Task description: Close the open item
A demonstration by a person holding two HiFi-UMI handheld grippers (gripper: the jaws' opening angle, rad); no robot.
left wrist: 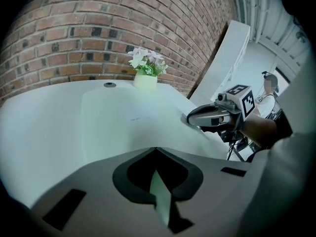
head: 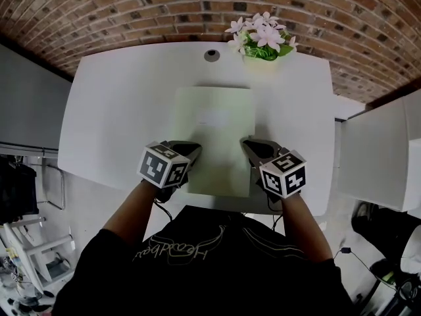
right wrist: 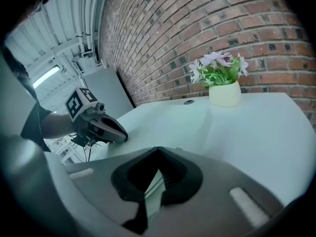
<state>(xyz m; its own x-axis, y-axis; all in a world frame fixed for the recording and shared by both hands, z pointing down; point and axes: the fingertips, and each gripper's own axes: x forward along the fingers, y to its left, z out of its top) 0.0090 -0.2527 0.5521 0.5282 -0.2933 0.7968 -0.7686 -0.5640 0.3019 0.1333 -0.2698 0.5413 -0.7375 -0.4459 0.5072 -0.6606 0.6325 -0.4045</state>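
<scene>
In the head view the pale green folder (head: 214, 133) lies flat on the white table (head: 118, 110), with the left gripper (head: 194, 151) at its near left edge and the right gripper (head: 248, 145) at its near right; the left gripper view shows the jaws pinched on its thin edge (a green sliver), and the right gripper view shows likewise.

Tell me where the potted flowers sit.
In the head view, the potted flowers stand at the far edge of the white table, right of the round cable hole, just beyond the pale green folder.
</scene>
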